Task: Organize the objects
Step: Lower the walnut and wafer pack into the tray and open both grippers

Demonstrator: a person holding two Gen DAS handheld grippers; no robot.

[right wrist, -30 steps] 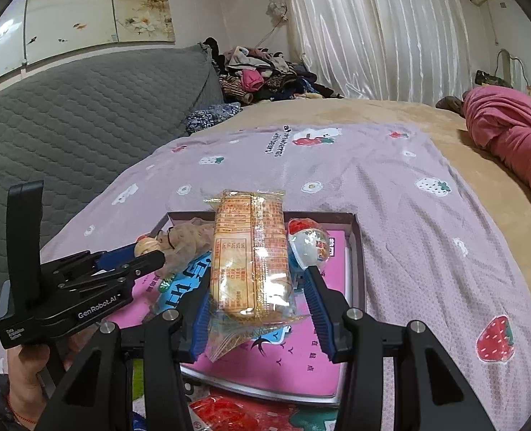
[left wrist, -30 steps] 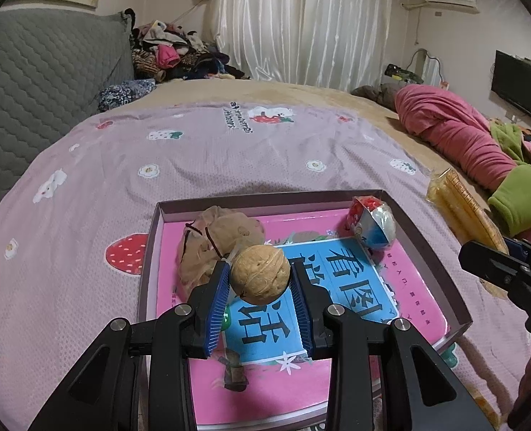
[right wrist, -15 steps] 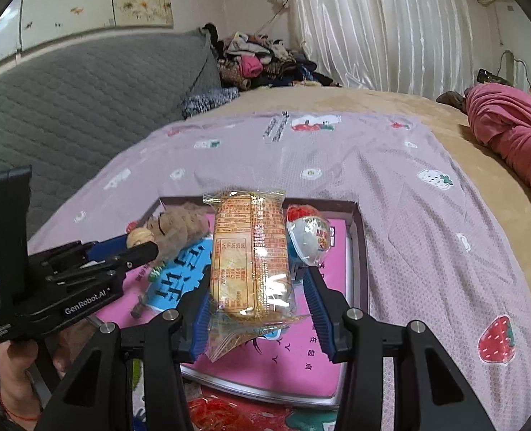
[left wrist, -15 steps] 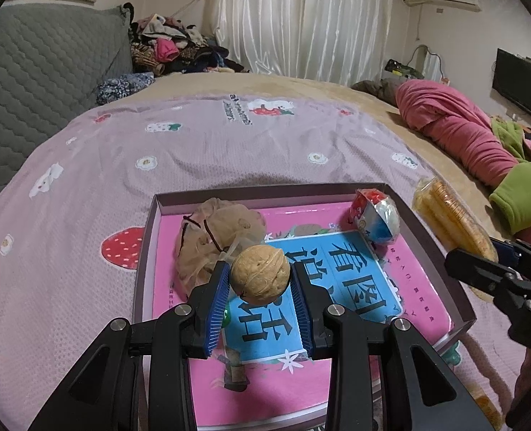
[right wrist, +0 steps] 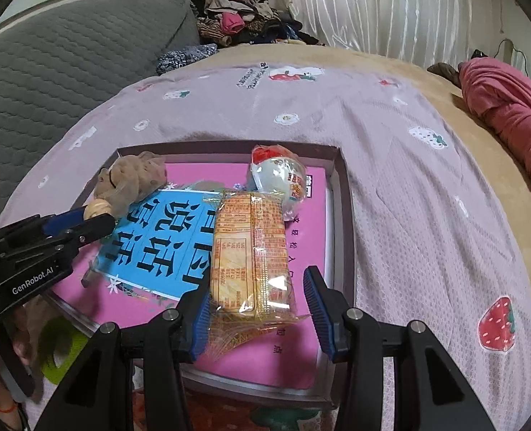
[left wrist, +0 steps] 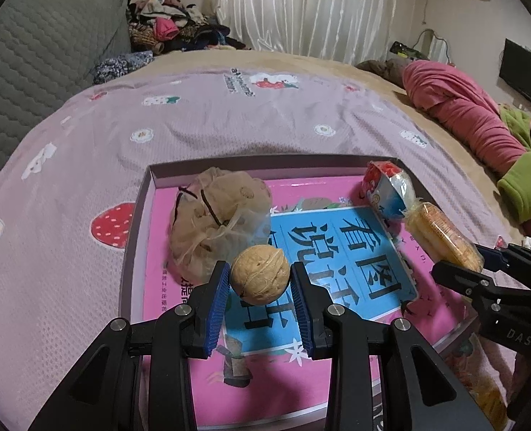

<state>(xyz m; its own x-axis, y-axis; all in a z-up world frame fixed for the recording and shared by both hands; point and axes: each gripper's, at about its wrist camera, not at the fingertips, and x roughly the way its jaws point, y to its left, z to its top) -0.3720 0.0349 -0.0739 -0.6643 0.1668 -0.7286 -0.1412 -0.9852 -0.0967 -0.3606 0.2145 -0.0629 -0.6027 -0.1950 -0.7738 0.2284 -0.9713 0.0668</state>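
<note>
My left gripper [left wrist: 259,283] is shut on a brown walnut [left wrist: 260,279], held over the shallow box [left wrist: 265,165] with a pink and blue book in its bottom. The walnut also shows in the right wrist view [right wrist: 98,209]. My right gripper [right wrist: 254,303] holds a clear pack of yellow crackers [right wrist: 249,251] over the box's right side; the jaws look wider than before. The pack shows in the left wrist view [left wrist: 441,235]. A beige mesh pouch [left wrist: 217,224] lies at the box's back left, a wrapped egg-shaped sweet [left wrist: 387,188] at the back right.
The box rests on a lilac bedspread [left wrist: 229,118] with strawberry prints. A pink quilt [left wrist: 456,115] and green cloth [left wrist: 527,186] lie at the right. A grey headboard [right wrist: 68,64] and a heap of clothes [right wrist: 244,21] stand behind.
Both grippers have moved forward and down over the box. The right gripper's jaws have spread a little around the cracker pack. The walnut stays clamped.
</note>
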